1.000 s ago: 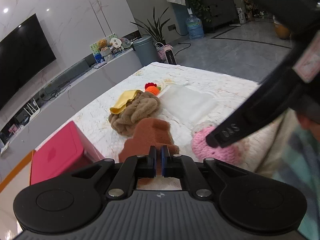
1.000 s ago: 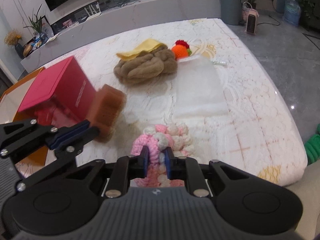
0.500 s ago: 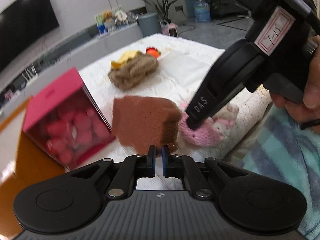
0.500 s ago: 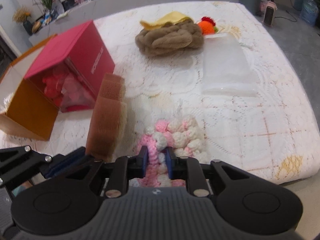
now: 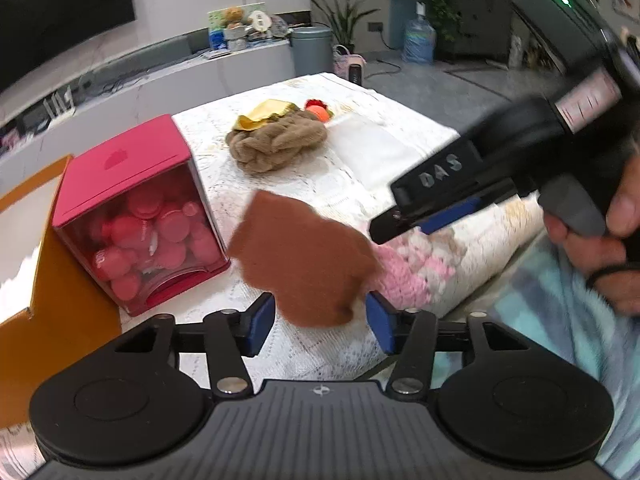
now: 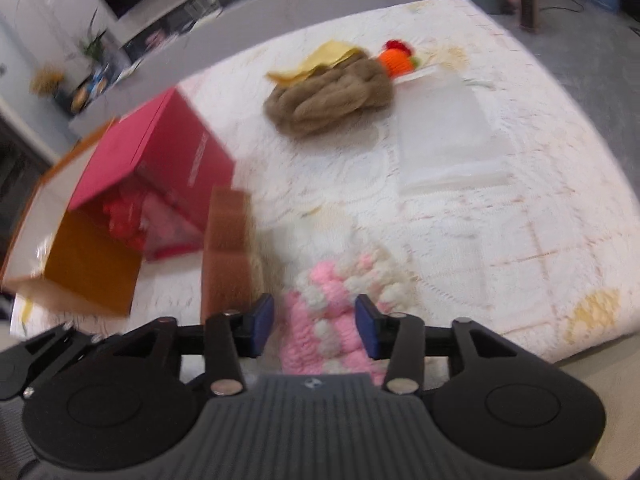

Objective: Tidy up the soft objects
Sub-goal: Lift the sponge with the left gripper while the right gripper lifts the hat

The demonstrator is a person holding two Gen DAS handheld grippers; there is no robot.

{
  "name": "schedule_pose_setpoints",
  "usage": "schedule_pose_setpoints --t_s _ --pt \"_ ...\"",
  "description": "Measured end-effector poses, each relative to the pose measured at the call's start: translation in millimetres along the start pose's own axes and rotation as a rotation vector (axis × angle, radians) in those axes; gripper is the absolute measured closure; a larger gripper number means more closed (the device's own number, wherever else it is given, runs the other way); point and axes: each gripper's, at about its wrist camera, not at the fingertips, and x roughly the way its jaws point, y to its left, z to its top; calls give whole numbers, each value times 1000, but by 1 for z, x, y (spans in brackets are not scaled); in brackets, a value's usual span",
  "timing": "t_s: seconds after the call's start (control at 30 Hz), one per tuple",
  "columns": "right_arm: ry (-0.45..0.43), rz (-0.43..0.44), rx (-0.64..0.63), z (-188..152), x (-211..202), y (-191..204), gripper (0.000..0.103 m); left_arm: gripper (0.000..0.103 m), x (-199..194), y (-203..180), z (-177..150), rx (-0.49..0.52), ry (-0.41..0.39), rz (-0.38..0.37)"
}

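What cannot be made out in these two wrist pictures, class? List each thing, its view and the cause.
- Brown sponge, left wrist view: motion blur; whether it touches the cloth is unclear.
- Pink and white knitted toy, right wrist view: near end hidden by the right tongs; shape blurred.
- Red box, right wrist view: side lettering blurred.
- Orange box, left wrist view: cut off by the left edge.

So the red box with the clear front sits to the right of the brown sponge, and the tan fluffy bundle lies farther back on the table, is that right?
Not quite. In the left wrist view the red box sits to the left of the brown sponge, not the right. The tan fluffy bundle does lie farther back on the table.
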Motion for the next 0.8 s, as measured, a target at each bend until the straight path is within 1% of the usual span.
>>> schedule_pose_setpoints --t_s 0.03,0.07,0.13,0.2,0.27,0.3,0.33,0.37,0.43,0.5,0.63,0.7,0.8 --pt "-8 -11 13 0 -1 -2 51 32 0 2 3 -20 -2 -5" --pt "-9 -16 25 1 -2 -3 46 30 1 3 4 -33 -4 -7" --pt "-2 -36 37 1 0 -4 37 29 4 2 7 -34 -2 -4" --pt "12 -54 35 2 2 -3 33 28 8 -1 10 -29 9 -17" --pt "31 -69 41 3 6 -4 27 27 12 0 11 -54 15 -36" --pt "41 -77 46 3 8 -5 26 22 12 1 12 -72 16 -47" --pt "50 -87 55 4 10 -6 19 17 13 2 12 -90 16 -56" --pt "62 -101 69 4 13 -7 16 17 14 2 13 -103 16 -61" --pt "105 -108 102 6 21 -11 16 17 18 0 15 -106 23 -64" --pt "127 -117 91 6 26 -9 16 17 22 -5 16 -77 30 -54" --pt "133 -141 47 4 27 -3 21 17 36 -17 15 4 56 17" --pt "136 -153 26 3 29 -1 26 17 40 -18 15 2 69 17" --pt "129 -163 -3 1 28 3 38 17 42 -13 15 -55 84 8"
